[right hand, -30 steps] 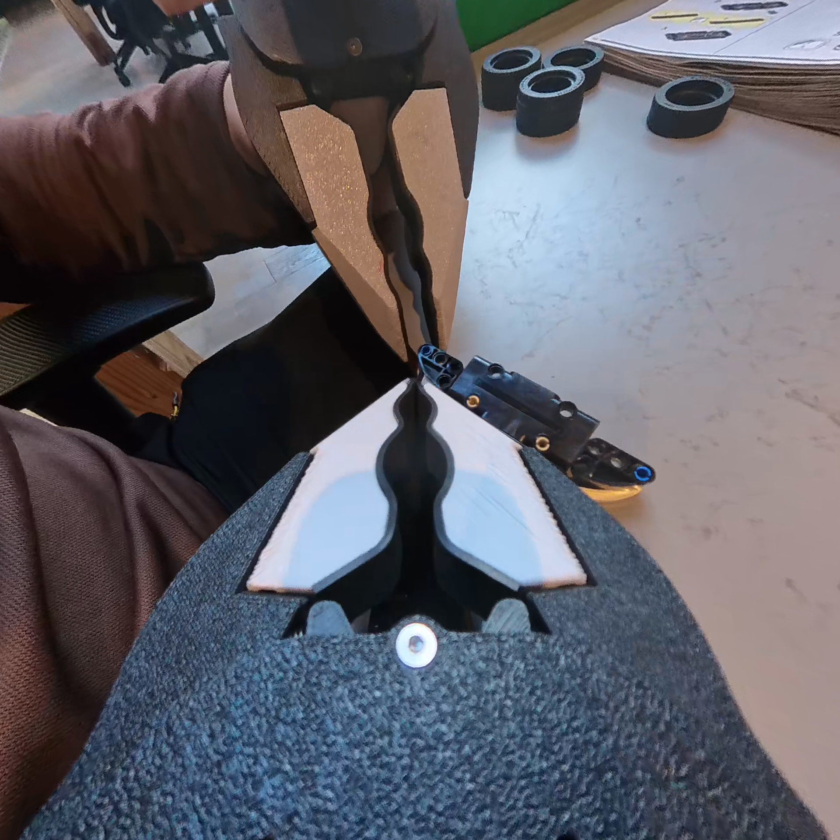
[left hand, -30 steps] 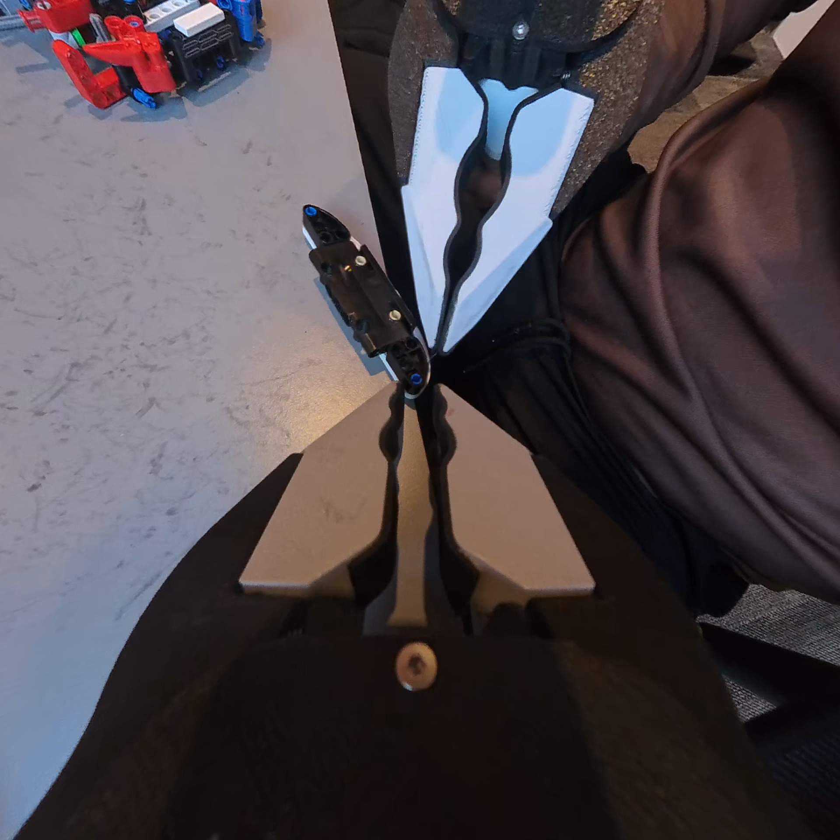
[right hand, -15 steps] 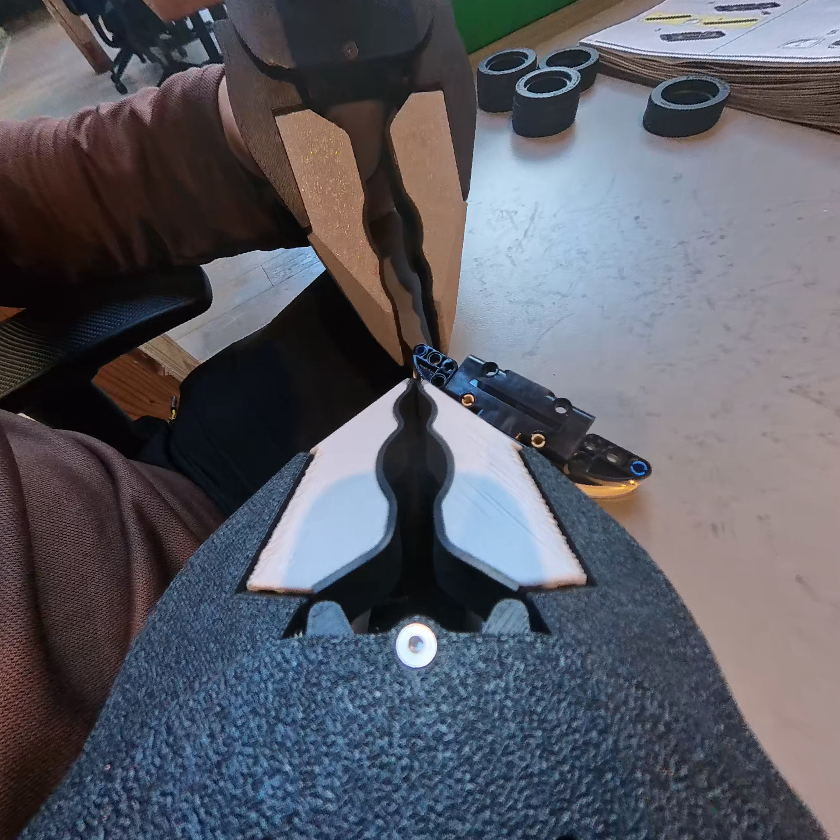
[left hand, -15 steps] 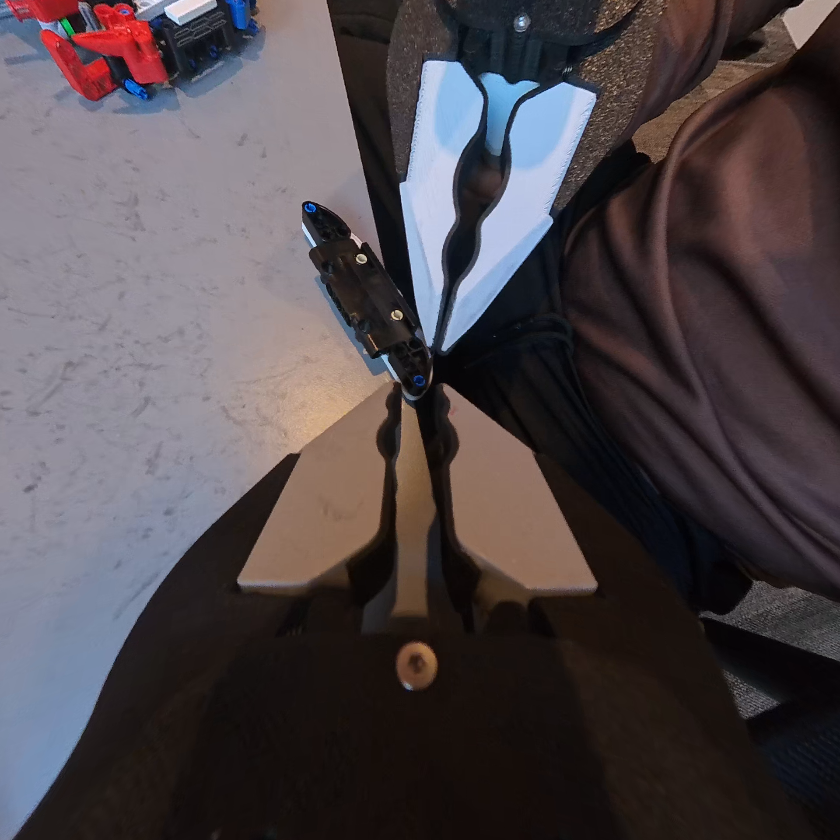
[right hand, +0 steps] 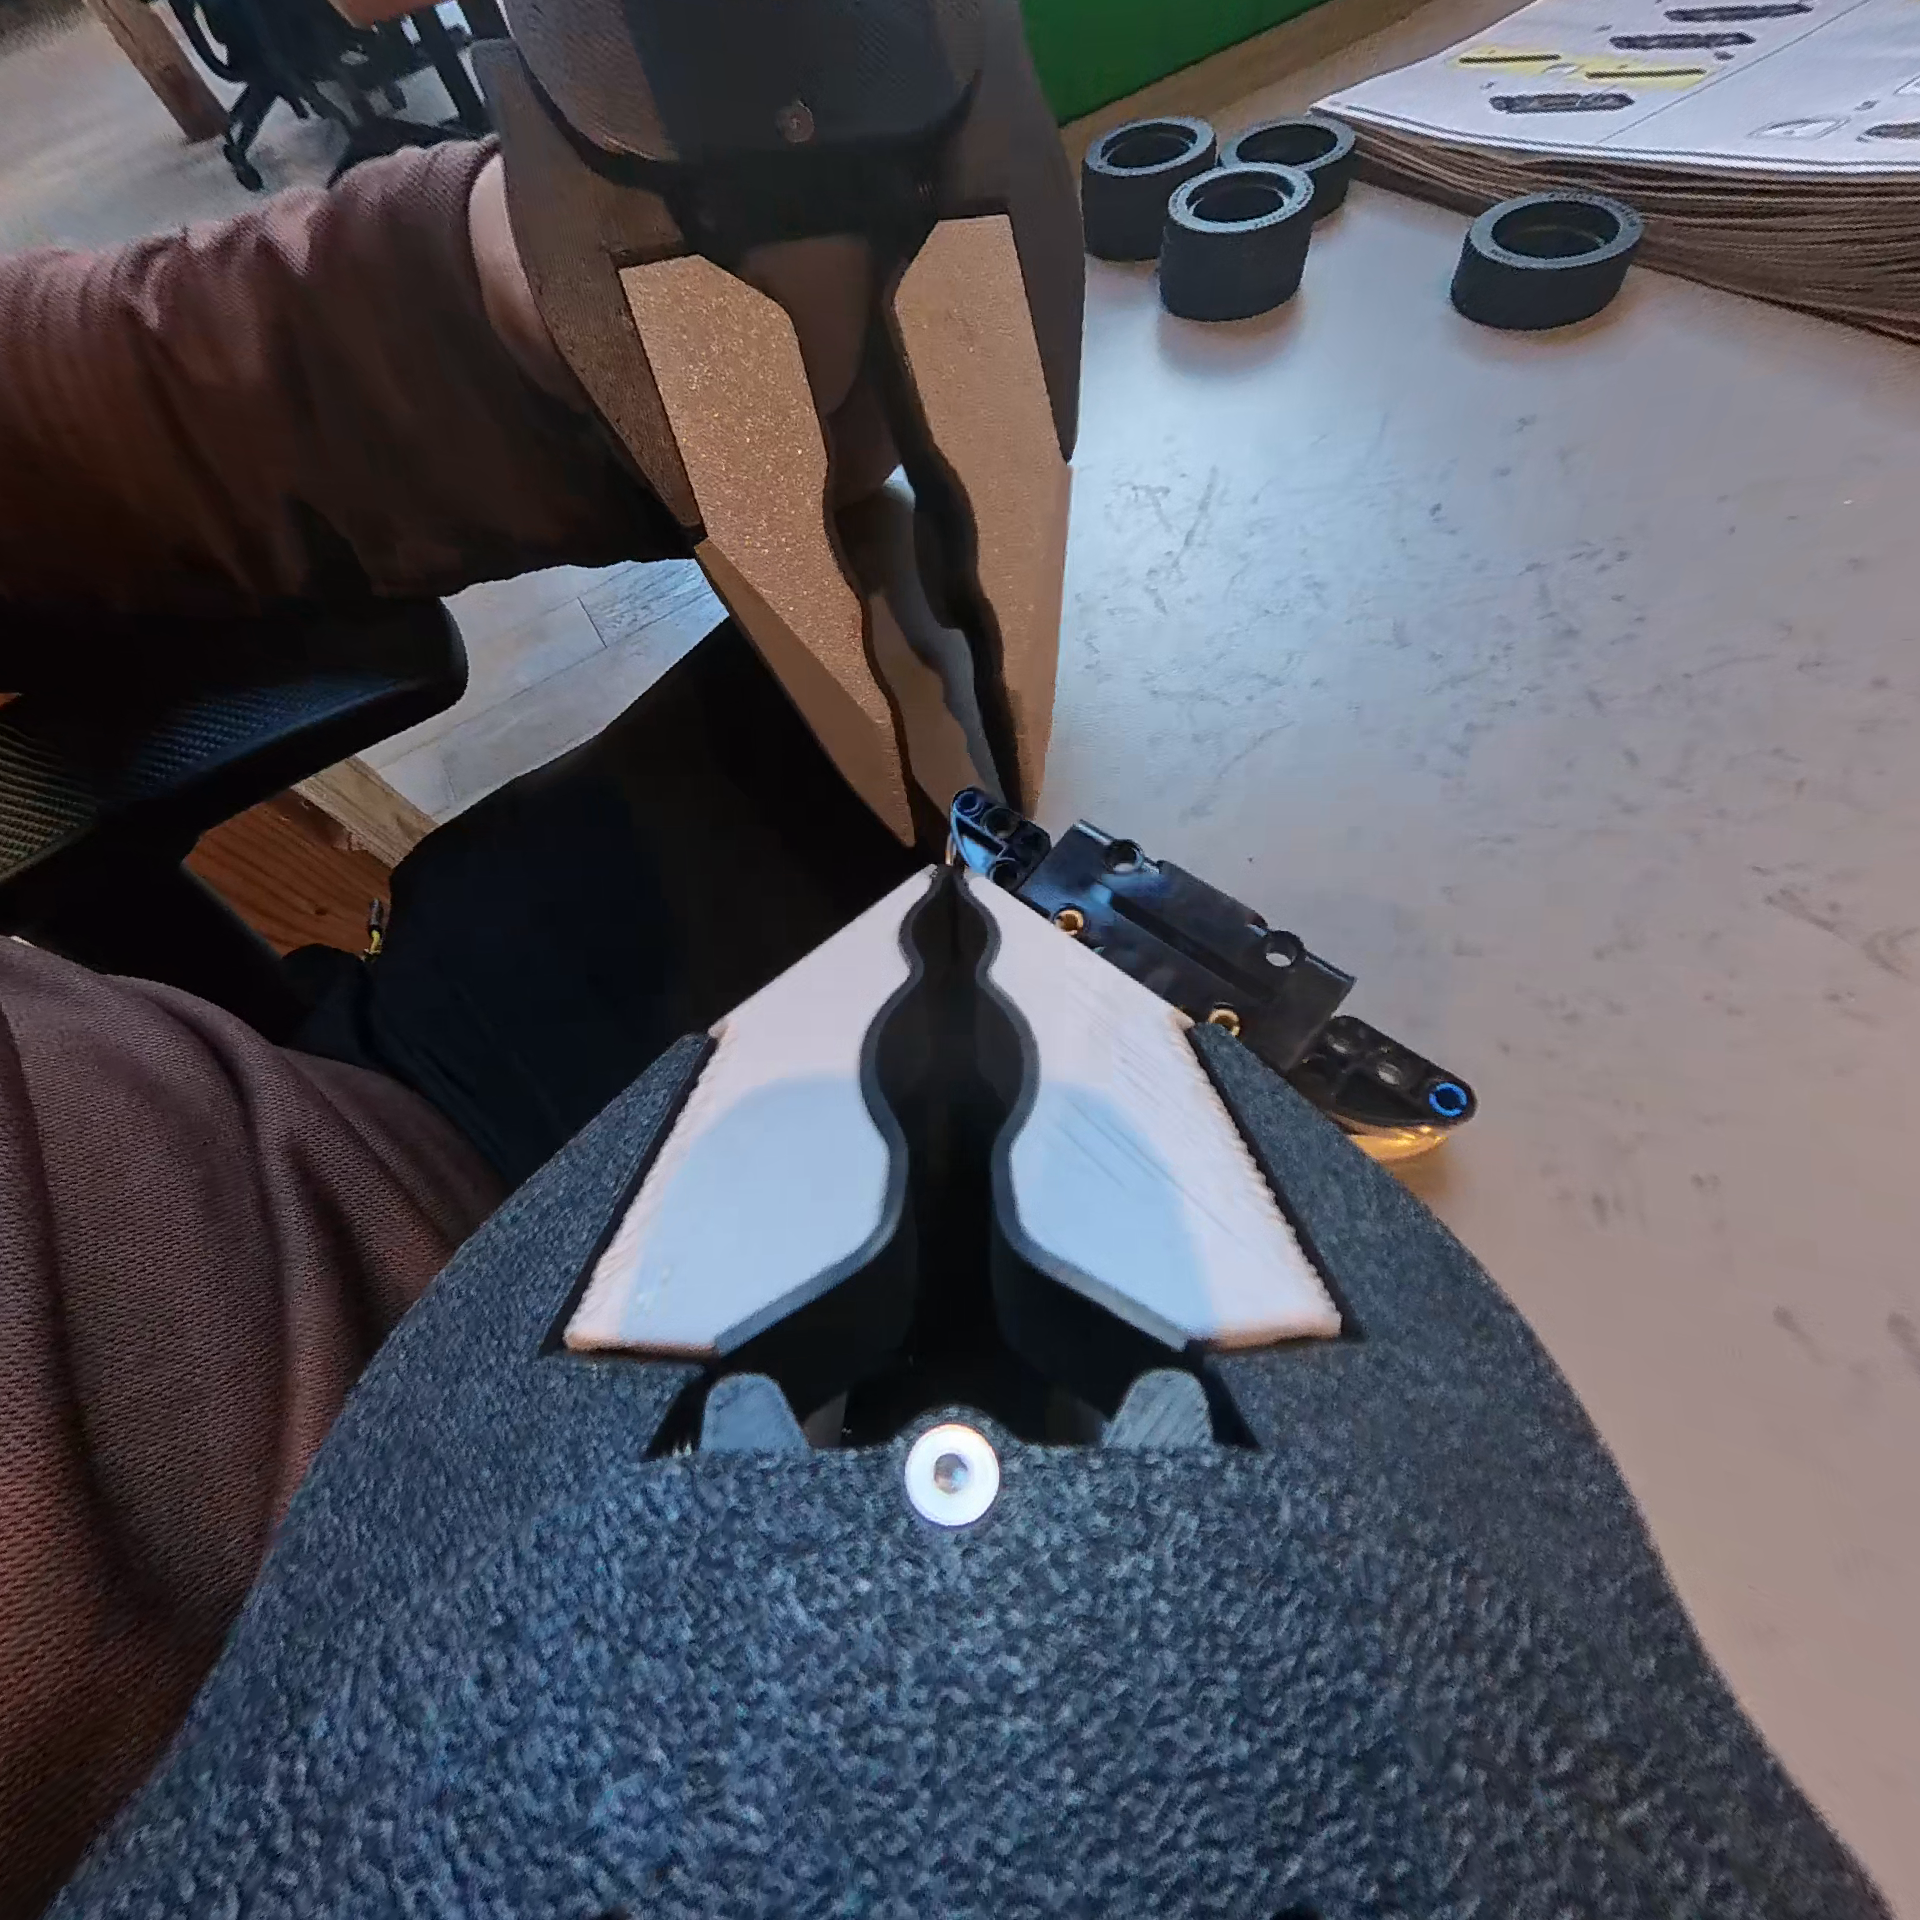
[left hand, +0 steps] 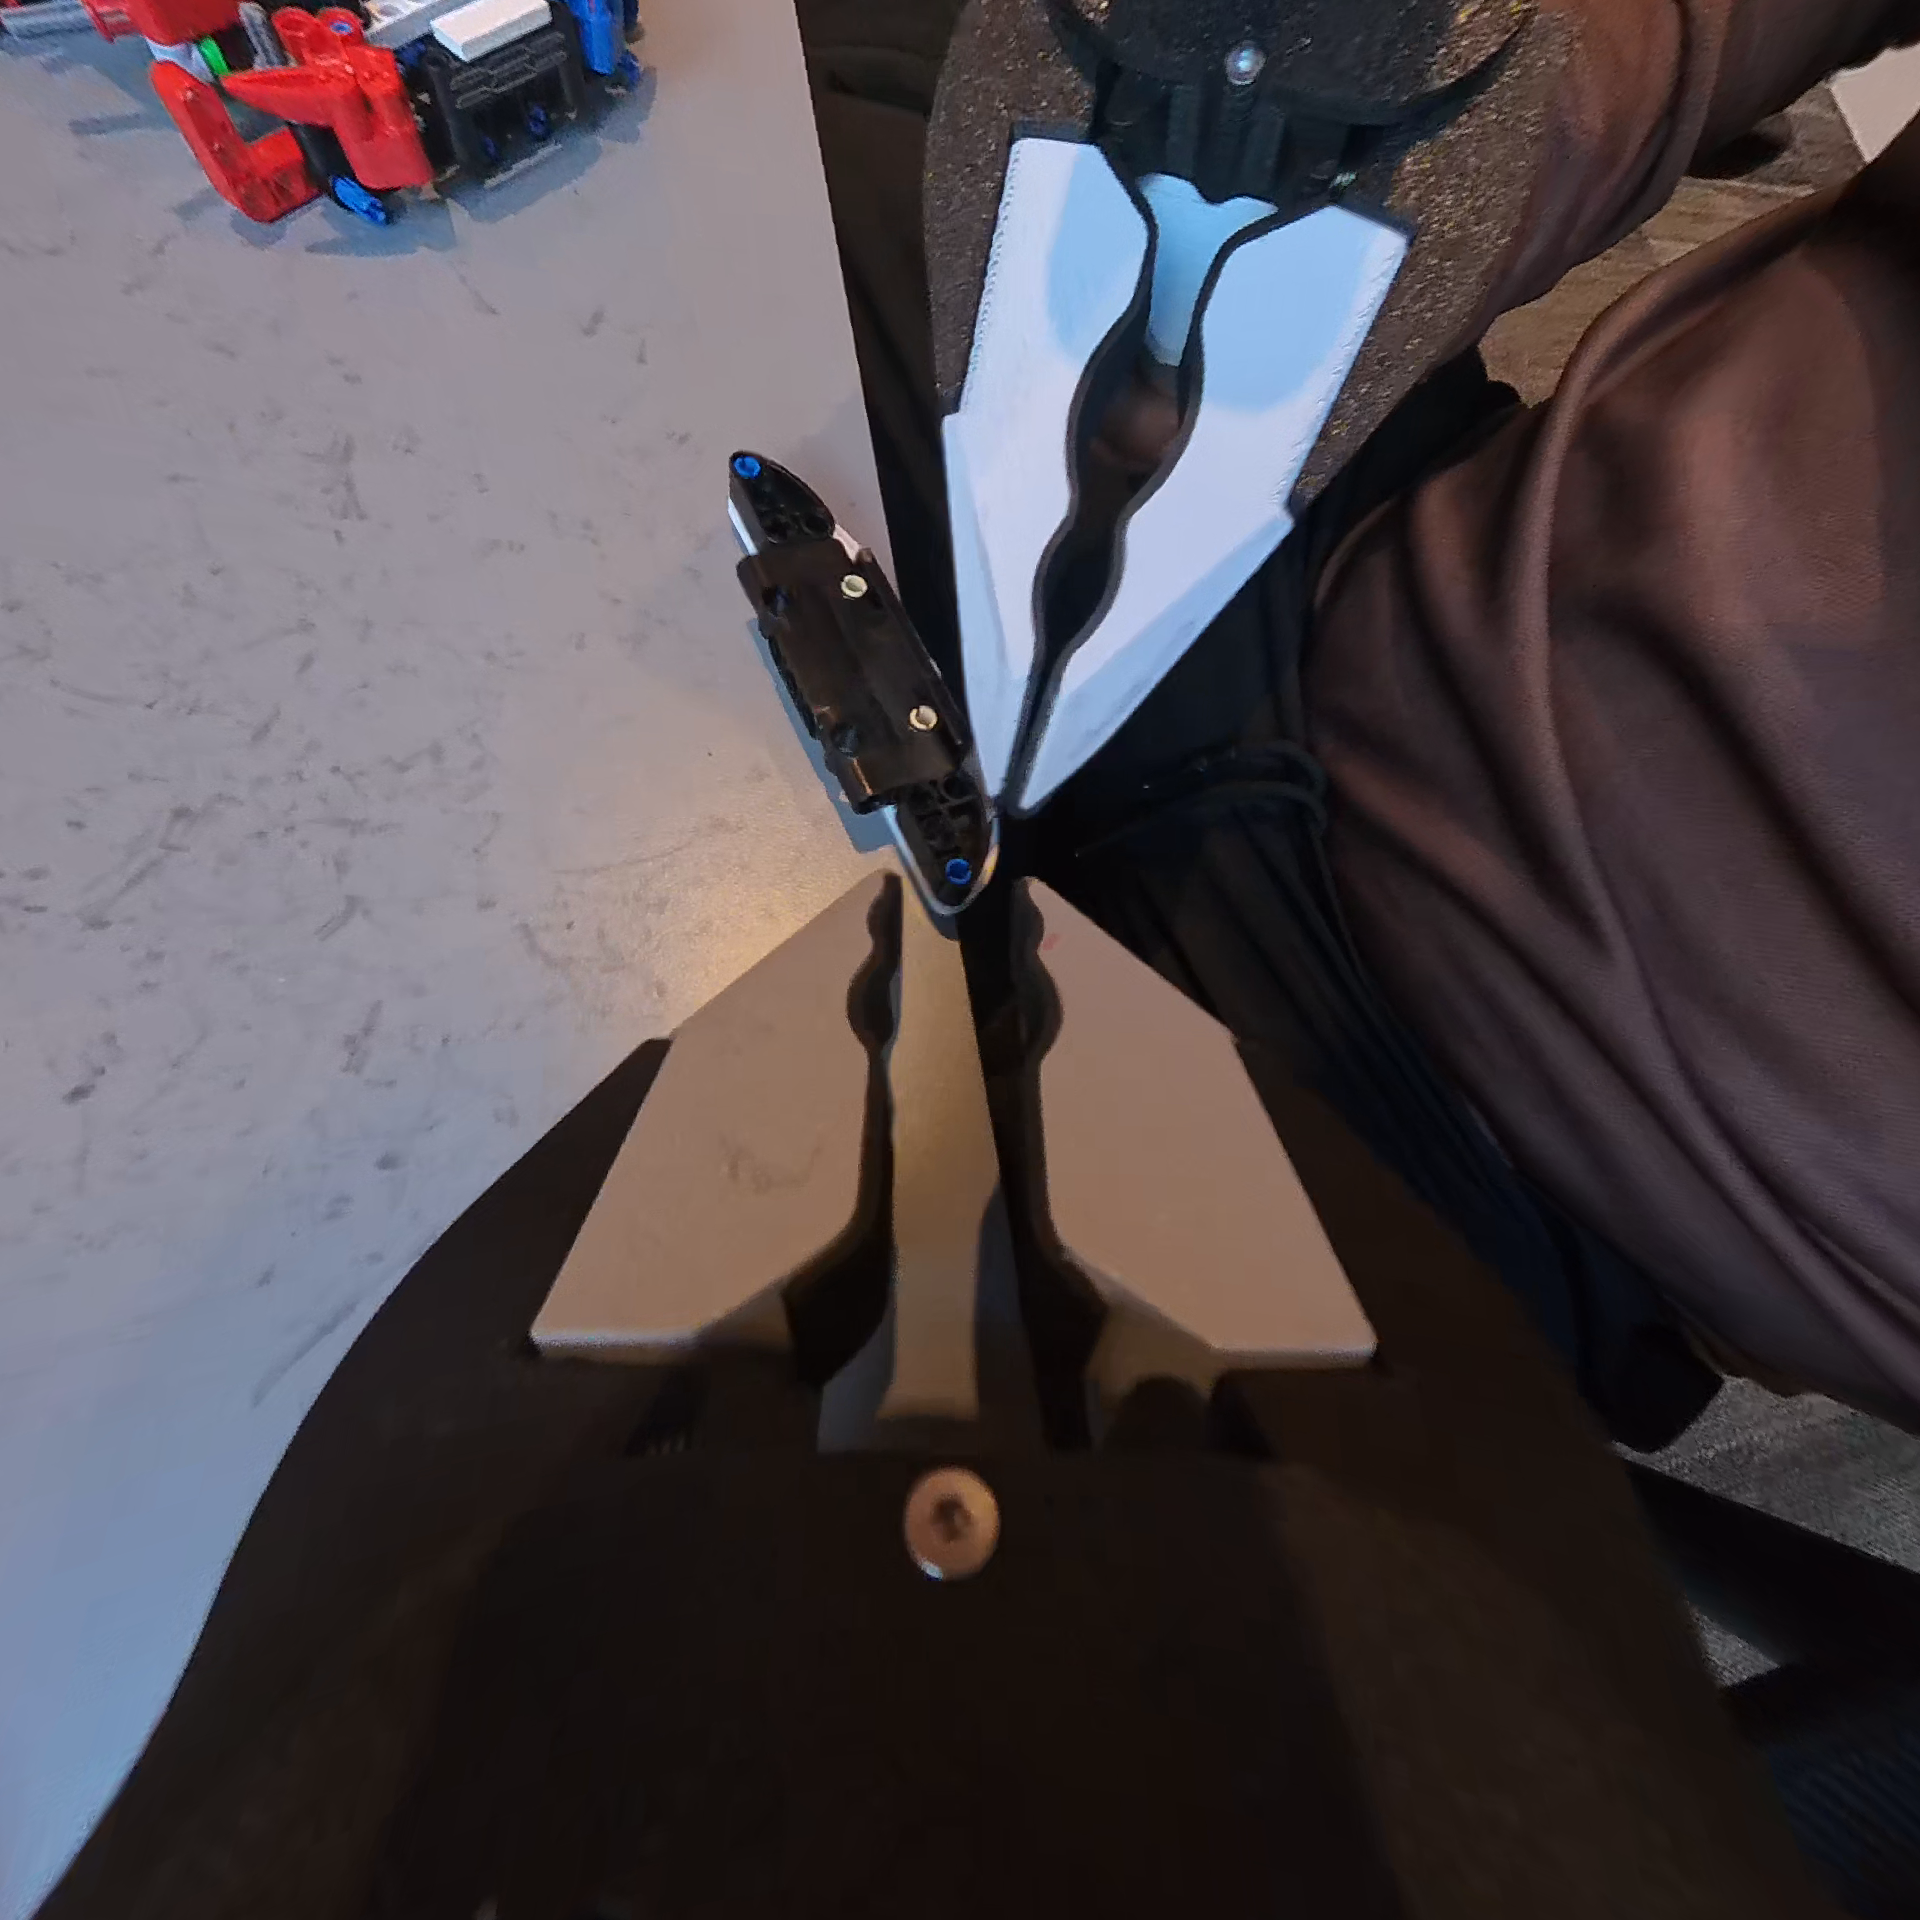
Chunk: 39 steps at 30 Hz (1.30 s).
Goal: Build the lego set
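Note:
A black Lego sub-assembly (left hand: 852, 665) with blue pins at both ends and a white underside is held just above the grey table (left hand: 312, 727) at its near edge. My left gripper (left hand: 961, 894), with grey fingers, is shut on the assembly's near pointed end. My right gripper (left hand: 1013, 805), with white fingers, comes in from the opposite side, jaws closed, its tip touching the side of that same end. In the right wrist view the assembly (right hand: 1174, 945) lies just right of my right gripper (right hand: 951, 878), its end between the left gripper's fingertips (right hand: 1029, 790).
A partly built red, black and blue model (left hand: 343, 114) sits at the table's far left. Several black tyres (right hand: 1236, 244) and a stack of instruction sheets (right hand: 1662, 125) lie further along the table (right hand: 1558, 727). A person's brown sleeve (left hand: 1610, 727) and a chair (right hand: 208, 727) are off the table edge. Both grippers' tips are close together, under 4 cm apart.
Both grippers and the assembly have shifted only slightly. The holds look the same.

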Tool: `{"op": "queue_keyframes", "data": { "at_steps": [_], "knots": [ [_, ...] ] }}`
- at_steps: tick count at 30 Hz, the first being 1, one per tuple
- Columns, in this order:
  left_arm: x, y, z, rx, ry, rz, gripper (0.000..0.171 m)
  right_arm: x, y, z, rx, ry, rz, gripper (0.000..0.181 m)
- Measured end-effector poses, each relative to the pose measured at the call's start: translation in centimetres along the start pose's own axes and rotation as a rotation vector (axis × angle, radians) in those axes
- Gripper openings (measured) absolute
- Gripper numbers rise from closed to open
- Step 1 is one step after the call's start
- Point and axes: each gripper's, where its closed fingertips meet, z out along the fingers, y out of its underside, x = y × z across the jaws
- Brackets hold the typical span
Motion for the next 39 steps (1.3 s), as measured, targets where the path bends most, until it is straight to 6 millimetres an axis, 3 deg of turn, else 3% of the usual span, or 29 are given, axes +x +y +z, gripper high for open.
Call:
{"op": "queue_keyframes", "data": {
  "at_steps": [6, 9, 14, 17, 26, 33, 39],
  "knots": [
    [-0.1, 0.1, 0.1, -0.006, -0.027, 0.004, 0.017, 0.1, -1.0, -0.6, 0.054, -0.068, 0.095, 0.000],
    [-0.3, -0.2, -0.3, 0.029, -0.063, -0.006, 0.021, 0.6, -2.5, -1.4, 0.098, -0.115, 0.158, 0.000],
    [-2.7, -2.9, -1.9, 0.222, -0.176, -0.102, 0.051, 1.7, -5.4, -2.8, 0.186, -0.264, 0.351, 0.000],
    [-3.2, -4.4, -2.7, 0.315, -0.215, -0.054, 0.053, 2.3, -6.4, -3.3, 0.210, -0.376, 0.494, 0.000],
    [-3.0, -6.3, -2.1, 0.300, -0.178, 0.165, 0.046, 3.2, -6.7, -4.4, 0.215, -0.473, 0.627, 0.000],
    [-2.7, -7.2, -0.4, 0.300, -0.136, 0.261, 0.010, 3.2, -6.7, -4.6, 0.221, -0.504, 0.651, 0.000],
    [-2.7, -7.1, 0.0, 0.304, -0.171, 0.302, 0.010, 2.7, -6.8, -5.1, 0.217, -0.547, 0.635, 0.000]
  ]
}}
